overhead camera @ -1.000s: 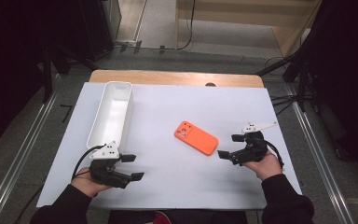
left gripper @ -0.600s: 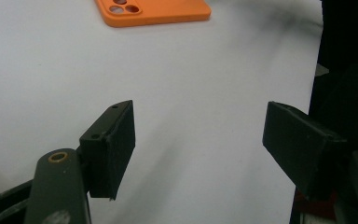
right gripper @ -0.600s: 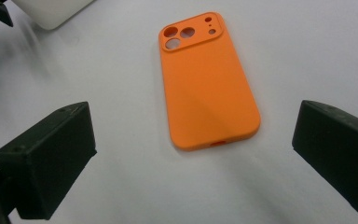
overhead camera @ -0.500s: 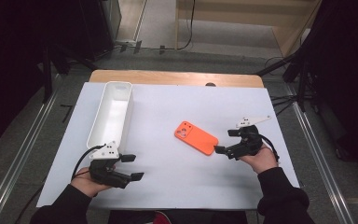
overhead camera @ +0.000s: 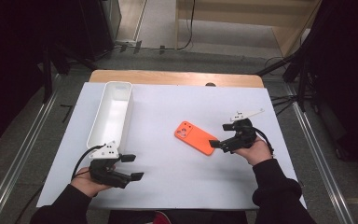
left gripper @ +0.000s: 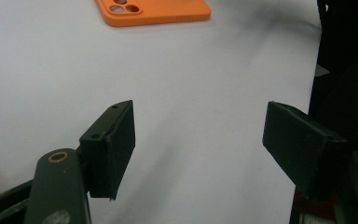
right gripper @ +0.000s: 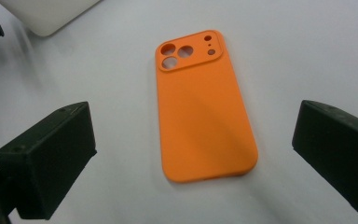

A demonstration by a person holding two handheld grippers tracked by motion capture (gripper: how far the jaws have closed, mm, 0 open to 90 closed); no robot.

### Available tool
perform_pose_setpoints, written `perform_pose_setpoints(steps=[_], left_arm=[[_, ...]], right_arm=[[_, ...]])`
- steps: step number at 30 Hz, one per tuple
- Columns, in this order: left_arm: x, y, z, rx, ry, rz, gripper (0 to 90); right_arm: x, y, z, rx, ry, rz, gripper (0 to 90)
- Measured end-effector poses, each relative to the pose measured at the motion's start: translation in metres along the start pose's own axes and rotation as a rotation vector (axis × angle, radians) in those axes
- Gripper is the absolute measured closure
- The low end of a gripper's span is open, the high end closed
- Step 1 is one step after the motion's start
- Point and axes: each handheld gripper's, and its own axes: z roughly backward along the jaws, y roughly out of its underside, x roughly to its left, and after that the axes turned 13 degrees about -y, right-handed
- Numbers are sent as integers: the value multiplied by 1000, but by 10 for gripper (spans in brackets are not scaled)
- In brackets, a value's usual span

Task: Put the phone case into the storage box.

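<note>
The orange phone case (overhead camera: 196,137) lies flat, back side up with its camera cut-outs toward the far left, near the middle of the white-covered bench (overhead camera: 177,186), apart from everything else on it. In the right gripper view the phone case (right gripper: 200,116) sits squarely between the two black jaws, which stand wide on either side of it and touch nothing; from above, the right claw (overhead camera: 219,140) is just at the case's near-right end, low over the bench. The step in hand looks like the approach for a pick: the claw is lined up along the case's length but has not closed on it. The next move, as I judge it, calls for easing forward and down until the pads flank the long edges, then closing gently, since the case is thin, soft and lies flush on the sheet, so a shallow bite could slip off. The left claw (overhead camera: 131,167) rests near the front left of the bench with its jaws apart and empty, just below the near end of the long white tray (overhead camera: 123,112), a likely place for the case to go.
</note>
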Motion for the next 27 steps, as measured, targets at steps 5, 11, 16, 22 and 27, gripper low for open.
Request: perform_pose_setpoints(steps=[5,11,16,22,27], left_arm=[[0,0,0,0,0,-2,256],[0,0,0,-1,0,-2,256],[0,0,0,0,0,0,256],[1,0,0,-2,1,3,256],[1,0,0,-2,2,1,256]], right_arm=[[-2,-5,-3,6,-5,-1,0],[-5,-12,-9,19,-7,7,0],[-8,-18,-15,17,-10,14,0],[-10,-25,-24,33,-7,23,0],[-11,-31,-31,50,-16,35,0]])
